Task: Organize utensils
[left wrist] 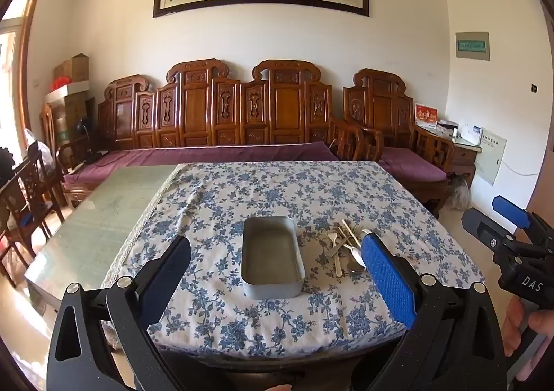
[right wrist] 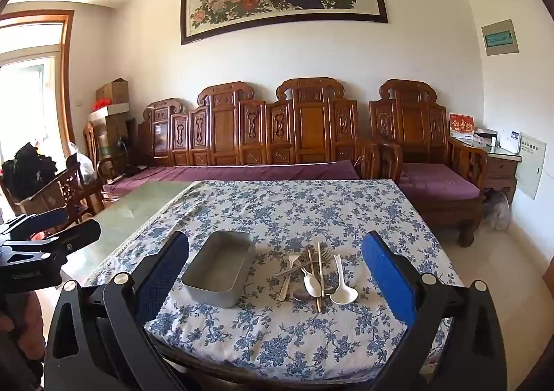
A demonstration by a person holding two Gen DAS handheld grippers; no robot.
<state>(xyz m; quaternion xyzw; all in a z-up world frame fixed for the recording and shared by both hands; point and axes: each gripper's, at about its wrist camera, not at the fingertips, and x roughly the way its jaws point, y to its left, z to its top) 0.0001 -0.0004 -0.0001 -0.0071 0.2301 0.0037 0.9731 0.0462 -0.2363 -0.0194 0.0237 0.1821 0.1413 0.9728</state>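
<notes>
A grey metal tray (left wrist: pixel 273 285) stands empty on the blue-flowered tablecloth (left wrist: pixel 242 197), and it also shows in the right wrist view (right wrist: pixel 207 290). To its right lies a pile of utensils (left wrist: pixel 346 245): forks, metal spoons, chopsticks and a white spoon (right wrist: pixel 342 292), heaped together in the right wrist view (right wrist: pixel 313 273). My left gripper (left wrist: pixel 277 266) is open and empty, held above the near table edge in front of the tray. My right gripper (right wrist: pixel 275 266) is open and empty, in front of the pile; it shows from the side in the left wrist view (left wrist: pixel 512 218).
The cloth covers the right part of a glass-topped table (left wrist: pixel 104 218). A carved wooden sofa (left wrist: pixel 242 114) with purple cushions stands behind it. Wooden chairs (left wrist: pixel 24 190) stand at the left. A side cabinet (right wrist: pixel 502 162) stands at the far right.
</notes>
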